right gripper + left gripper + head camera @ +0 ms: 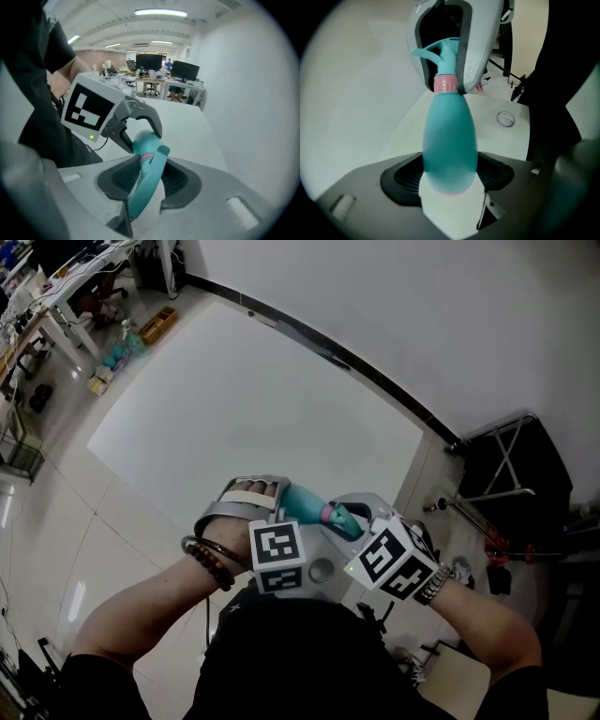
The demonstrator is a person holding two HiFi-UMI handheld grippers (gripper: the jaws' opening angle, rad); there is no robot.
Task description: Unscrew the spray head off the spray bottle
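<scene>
A teal spray bottle with a pink collar hangs in the air between both grippers, close to the person's body. My left gripper is shut on the bottle's wide lower body, its base between the pads. My right gripper is shut on the teal spray head, which lies tilted between its dark pads. In the left gripper view the spray head and collar point away, with a right jaw lying against the head. In the right gripper view the left gripper's marker cube sits behind the bottle.
A white table lies ahead, below the grippers, along a white wall. A black folding rack stands to the right of it. Desks with monitors fill the room's far end. A small round floor fitting shows beside the table.
</scene>
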